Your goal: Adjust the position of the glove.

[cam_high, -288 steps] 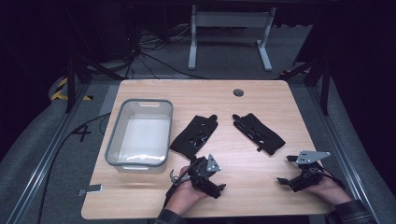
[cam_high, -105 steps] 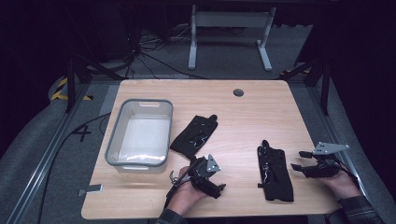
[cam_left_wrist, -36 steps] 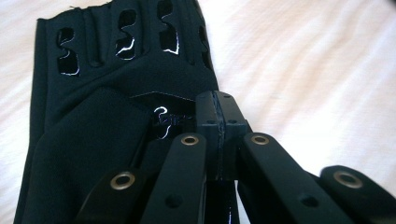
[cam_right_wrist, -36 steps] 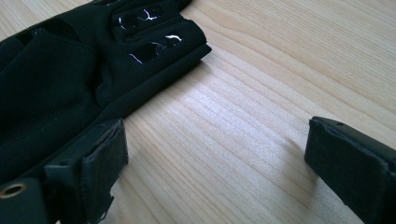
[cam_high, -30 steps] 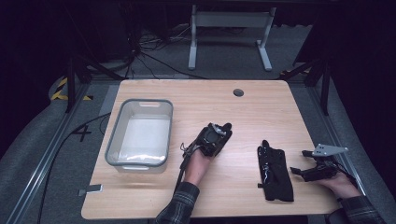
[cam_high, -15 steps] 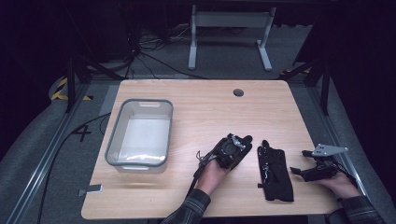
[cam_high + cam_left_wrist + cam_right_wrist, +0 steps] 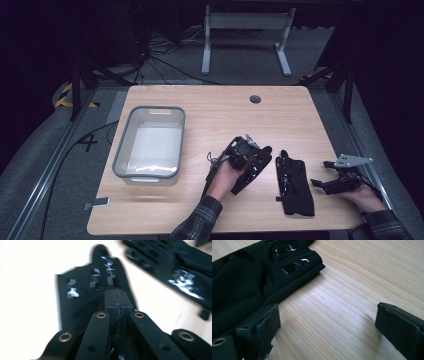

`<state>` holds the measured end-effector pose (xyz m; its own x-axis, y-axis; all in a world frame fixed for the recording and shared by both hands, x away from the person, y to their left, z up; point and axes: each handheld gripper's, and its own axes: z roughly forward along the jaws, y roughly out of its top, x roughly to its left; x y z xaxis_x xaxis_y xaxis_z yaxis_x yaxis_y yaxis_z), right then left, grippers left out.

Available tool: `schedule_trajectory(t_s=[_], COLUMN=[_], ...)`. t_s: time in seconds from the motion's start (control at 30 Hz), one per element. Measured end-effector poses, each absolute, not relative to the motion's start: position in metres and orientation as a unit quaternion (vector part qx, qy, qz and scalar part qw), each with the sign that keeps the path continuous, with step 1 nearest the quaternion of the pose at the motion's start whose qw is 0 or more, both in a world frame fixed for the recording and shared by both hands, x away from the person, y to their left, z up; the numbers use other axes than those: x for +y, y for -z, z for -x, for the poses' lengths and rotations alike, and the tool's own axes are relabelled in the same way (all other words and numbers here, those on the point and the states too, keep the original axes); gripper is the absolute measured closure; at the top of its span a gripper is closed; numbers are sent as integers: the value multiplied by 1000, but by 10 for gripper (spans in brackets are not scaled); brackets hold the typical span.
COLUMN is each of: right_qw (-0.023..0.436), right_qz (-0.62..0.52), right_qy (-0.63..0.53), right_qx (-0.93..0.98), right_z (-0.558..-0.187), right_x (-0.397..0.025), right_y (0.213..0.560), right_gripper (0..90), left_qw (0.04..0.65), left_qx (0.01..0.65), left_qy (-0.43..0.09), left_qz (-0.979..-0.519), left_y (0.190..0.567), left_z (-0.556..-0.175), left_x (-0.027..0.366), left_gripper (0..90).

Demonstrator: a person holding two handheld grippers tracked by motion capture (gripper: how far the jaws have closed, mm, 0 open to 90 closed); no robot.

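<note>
Two black gloves with shiny patches lie on the wooden table (image 7: 225, 110). My left gripper (image 7: 248, 152) (image 7: 116, 297) is shut on the cuff end of one glove (image 7: 254, 170) (image 7: 82, 290), low over the table's front middle. The second glove (image 7: 293, 184) (image 7: 175, 262) (image 7: 244, 277) lies flat just to its right, apart from it by a narrow strip of wood. My right gripper (image 7: 320, 181) (image 7: 327, 322) rests open at the front right, its jaws on the wood beside that second glove, one pad (image 7: 267, 322) near its edge.
A grey plastic bin (image 7: 120, 150) stands on the left half of the table. A small round hole (image 7: 255, 99) sits near the far edge. The table's right edge is close to my right hand.
My left gripper has taken hold of the first glove and moved it right and nearer, up beside the second glove. That glove was moved to the front right and let go; the right gripper holds still.
</note>
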<state>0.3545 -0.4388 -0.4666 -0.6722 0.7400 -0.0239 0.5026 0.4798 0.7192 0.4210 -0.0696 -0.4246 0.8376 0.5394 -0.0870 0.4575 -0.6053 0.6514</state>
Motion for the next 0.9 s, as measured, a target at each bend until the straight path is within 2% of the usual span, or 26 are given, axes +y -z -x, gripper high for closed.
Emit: schedule_trajectory(t_s=[0.23, 0.47, 0.9], right_qw=[168, 168, 168], right_qz=[-368, -368, -368], right_qy=[-353, -353, -352], right_qx=[844, 844, 844], right_z=[-355, -355, -354], right_x=[-439, -439, -439], right_y=[467, 467, 467], right_gripper=[64, 64, 64], left_qw=[322, 293, 266], left_qx=[296, 308, 298], left_qy=[-71, -74, -67], left_qz=[-897, -902, -914], left_y=[430, 443, 441], left_z=[-446, -454, -420], left_x=[-65, -59, -48], left_gripper=[898, 898, 898])
